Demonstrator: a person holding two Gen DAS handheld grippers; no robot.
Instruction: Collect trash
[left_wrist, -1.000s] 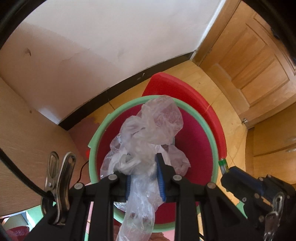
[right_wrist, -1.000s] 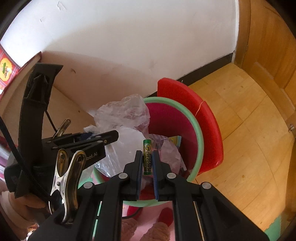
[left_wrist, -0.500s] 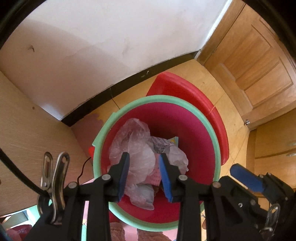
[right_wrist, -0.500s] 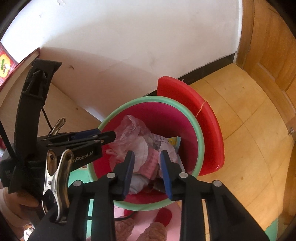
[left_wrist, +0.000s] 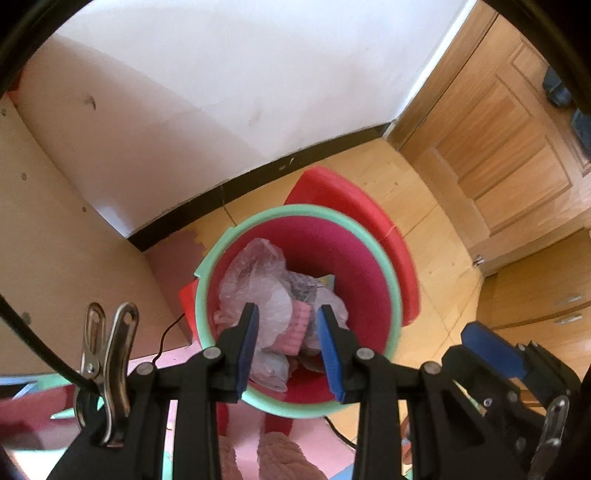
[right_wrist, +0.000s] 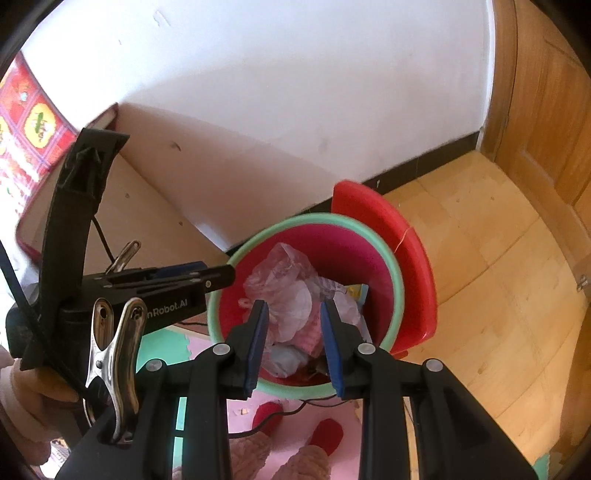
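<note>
The bin (left_wrist: 373, 266) is a red-pink bucket w/ a mint-green rim, standing on the wood floor (left_wrist: 436, 236) close to the white wall (left_wrist: 258, 92), near the corner where the black skirting (left_wrist: 258, 181) meets the door frame. A red lid (left_wrist: 369, 214) stands up behind the rim on the door side. Inside lies the trash: a crumpled clear plastic bag (left_wrist: 258, 269) on top toward the wall side, sthg pink and ribbed (left_wrist: 299, 325) under it, a patterned wrapper (left_wrist: 306, 288), and a yellow-blue card edge (left_wrist: 328, 280) against the far inner wall.

Left tongs (left_wrist: 288, 332) hang over the bin mouth, blue pads spread apart, nothing between them but air. Right tongs (right_wrist: 293, 330) likewise spread and empty above the same bin; both sets have just been opening. In the right view the left tongs show side-on at the bin's rim, w/ a hand (right_wrist: 22, 398) gripping the handle, cut off by the frame.

Hard to make out: the bin's bottom is buried, the near rim is partly covered by the tongs' arms, and I can't tell what the small items low in the pile are. Fuzzy pink slippers (left_wrist: 273, 458) peek in at the lower edge, on pink-and-green foam mats (right_wrist: 207, 369). A black cable (right_wrist: 280, 413) trails across the mat by the bin's base.

A pale wooden panel (left_wrist: 55, 240) stands just beside the bin on the left; bare floor lies toward the wooden door (left_wrist: 517, 147).
</note>
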